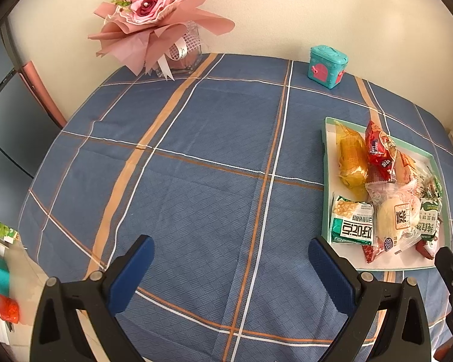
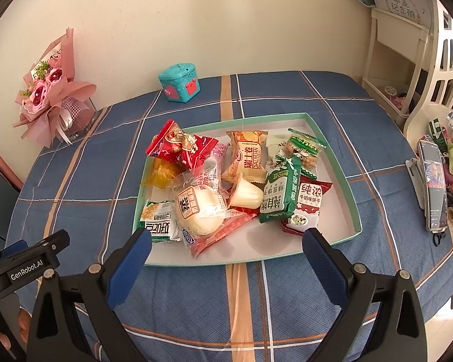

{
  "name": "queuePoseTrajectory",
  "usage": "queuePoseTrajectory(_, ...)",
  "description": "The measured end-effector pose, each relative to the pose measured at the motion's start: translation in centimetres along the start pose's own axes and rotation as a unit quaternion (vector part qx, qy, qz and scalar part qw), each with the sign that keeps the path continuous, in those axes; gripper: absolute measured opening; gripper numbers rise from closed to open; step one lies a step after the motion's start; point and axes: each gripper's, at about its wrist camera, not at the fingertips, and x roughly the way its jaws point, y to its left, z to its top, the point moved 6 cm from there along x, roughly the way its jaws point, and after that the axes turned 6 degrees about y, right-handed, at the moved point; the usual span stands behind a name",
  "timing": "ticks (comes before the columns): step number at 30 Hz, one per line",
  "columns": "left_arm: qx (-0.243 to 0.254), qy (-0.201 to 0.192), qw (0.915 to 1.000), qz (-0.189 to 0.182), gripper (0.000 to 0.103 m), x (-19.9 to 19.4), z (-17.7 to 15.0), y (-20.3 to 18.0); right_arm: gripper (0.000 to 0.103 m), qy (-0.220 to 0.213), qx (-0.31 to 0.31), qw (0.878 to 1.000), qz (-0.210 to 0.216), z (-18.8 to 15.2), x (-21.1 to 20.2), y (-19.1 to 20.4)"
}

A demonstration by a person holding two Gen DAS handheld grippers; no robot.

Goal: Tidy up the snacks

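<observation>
Left claw [image 1: 231,261] and right claw [image 2: 226,255] both spread, empty; tray [image 2: 351,193] rim near right; bare tablecloth [image 1: 196,150] leftward.

The right gripper [image 2: 226,250] hangs wide open at six o'clock of the tray [image 2: 351,193], full of snacks [image 2: 226,181].

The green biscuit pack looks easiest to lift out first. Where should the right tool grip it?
Judging by its pose, grip the green biscuit pack across its narrow width near the middle, from above. It lies long and flat atop other snacks in the tray, both long edges exposed.
</observation>
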Motion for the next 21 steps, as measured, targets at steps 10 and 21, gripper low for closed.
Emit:
queuePoseTrajectory(10,-0.005,-0.001,1.0000,0.001,0.103,0.08,0.03,0.22,0.100,0.002,0.000,1.000,0.000,0.03,0.08,-0.06)
queuePoseTrajectory(21,-0.009,-0.002,1.0000,0.001,0.103,0.02,0.02,0.28,0.100,0.002,0.000,1.000,0.000,0.04,0.09,-0.08)
